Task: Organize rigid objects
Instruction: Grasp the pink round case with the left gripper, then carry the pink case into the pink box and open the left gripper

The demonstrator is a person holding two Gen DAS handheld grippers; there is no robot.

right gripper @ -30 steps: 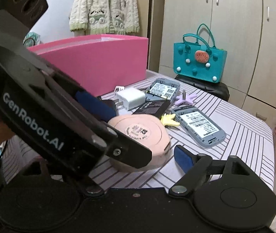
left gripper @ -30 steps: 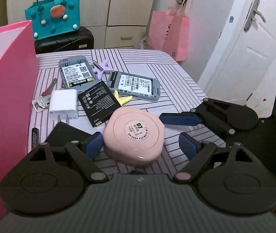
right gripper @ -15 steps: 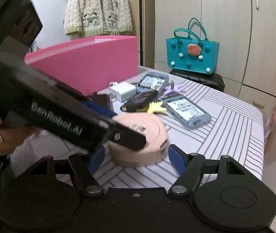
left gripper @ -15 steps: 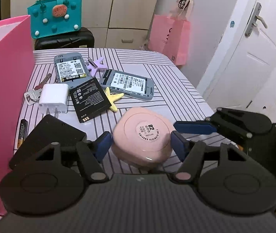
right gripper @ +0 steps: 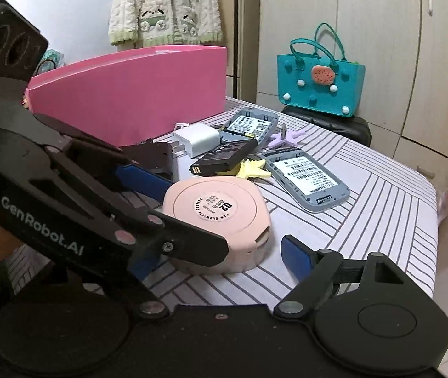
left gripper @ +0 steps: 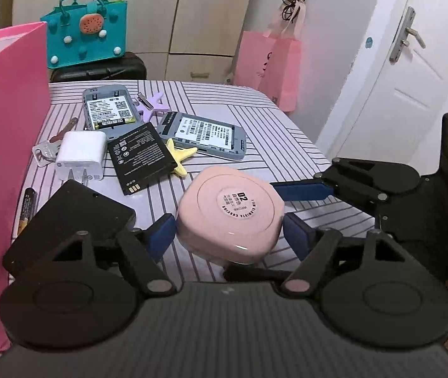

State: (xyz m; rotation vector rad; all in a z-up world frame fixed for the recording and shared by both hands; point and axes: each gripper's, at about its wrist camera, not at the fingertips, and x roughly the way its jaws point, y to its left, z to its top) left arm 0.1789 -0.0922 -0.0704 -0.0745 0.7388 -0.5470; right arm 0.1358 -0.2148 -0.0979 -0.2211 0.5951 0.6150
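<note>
Tongs flank a pink case point(left gripper: 228, 211) at the counter's point(left gripper: 264, 119) near edge: left tongs point(left gripper: 228, 236) widening around it, pads just clear; right tongs point(right gripper: 217, 252) also opening, astride it.

Both tools are matte black plastic with blue pads on the fingers. The left gripper point(left gripper: 228, 234), low in its own view, has two round discs, triangular cut-outs in the linkage arms and silvery pivot pins above a ribbed grey body. At the left of the right view it carries white "GenRobot.AI" lettering. The right gripper point(right gripper: 217, 252) is built alike. At the left edge, a finger wears a small jewelled ring.
</note>
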